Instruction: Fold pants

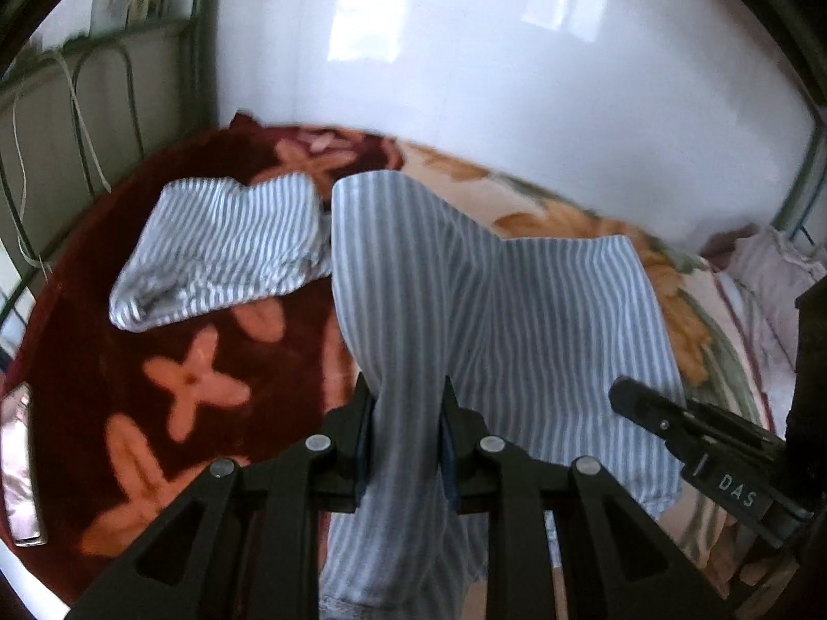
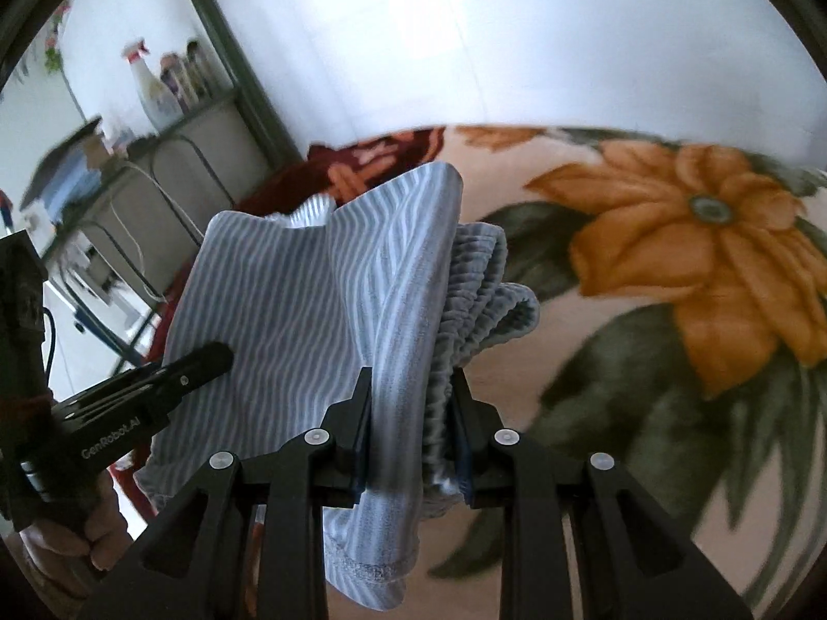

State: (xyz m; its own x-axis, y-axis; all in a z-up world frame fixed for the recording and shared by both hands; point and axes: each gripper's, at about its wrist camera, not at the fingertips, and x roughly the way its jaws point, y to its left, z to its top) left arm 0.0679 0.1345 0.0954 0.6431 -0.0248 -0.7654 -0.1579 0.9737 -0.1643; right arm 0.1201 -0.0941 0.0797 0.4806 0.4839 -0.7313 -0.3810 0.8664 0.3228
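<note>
Both my hand-held grippers clamp the blue-and-white striped cotton pants (image 1: pixel 465 310) above the bed.

My left hand-held gripper (image 1: pixel 406 413) pinches a bunched fold; my right hand-held gripper (image 2: pixel 411 408) is closed on the gathered waistband; a second striped folded garment (image 1: pixel 222 248) lies at ten o'clock on the dark red floral blanket (image 1: pixel 155 361).

Both tools are matte black. The left gripper (image 1: pixel 406 439) has angular triangular-cutout arms, silver round rivets and dark blue pads on its fingers (image 1: pixel 364 444). The right gripper (image 2: pixel 412 434) is built alike; seen at the left view's lower right, its side reads "DAS" (white letters). The other's side reads "GenRobot.AI", above a hand (image 2: pixel 62 542) at lower left.
</note>
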